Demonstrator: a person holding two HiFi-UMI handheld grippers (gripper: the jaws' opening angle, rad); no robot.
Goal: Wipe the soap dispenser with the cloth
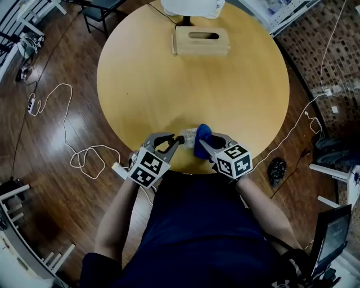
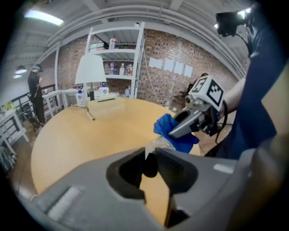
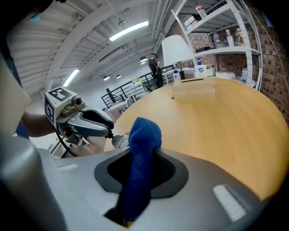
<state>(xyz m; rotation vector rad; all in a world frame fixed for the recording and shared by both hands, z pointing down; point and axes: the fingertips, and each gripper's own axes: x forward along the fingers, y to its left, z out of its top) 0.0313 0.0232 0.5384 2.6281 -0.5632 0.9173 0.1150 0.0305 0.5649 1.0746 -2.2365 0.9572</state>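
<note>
The dispenser (image 1: 188, 135) is at the near edge of the table (image 1: 225, 84), between the two grippers. It is small and made of clear plastic, so I judge it light, stiff and rather slippery. It would turn or slide easily in a loose grip.

The left gripper (image 1: 177, 140) has its jaws almost together, pinched on a dark, narrow part at one end of the dispenser. I take that part for the pump or neck. That is a sensible hold, since it leaves the clear body bare for wiping.

The right gripper (image 1: 202, 145) has its jaws clamped on the blue cloth (image 1: 202, 134), which stands up out of them in a bunched fold. The fold lies against the dispenser or just beside it. The cloth is soft and limp, and it will mould round the bottle, but only the part that sticks out can rub.

I count one dispenser, one cloth and two grippers. At the far edge of the table are one wooden box (image 1: 201, 40) with a slot and one lamp (image 1: 188, 5).
</note>
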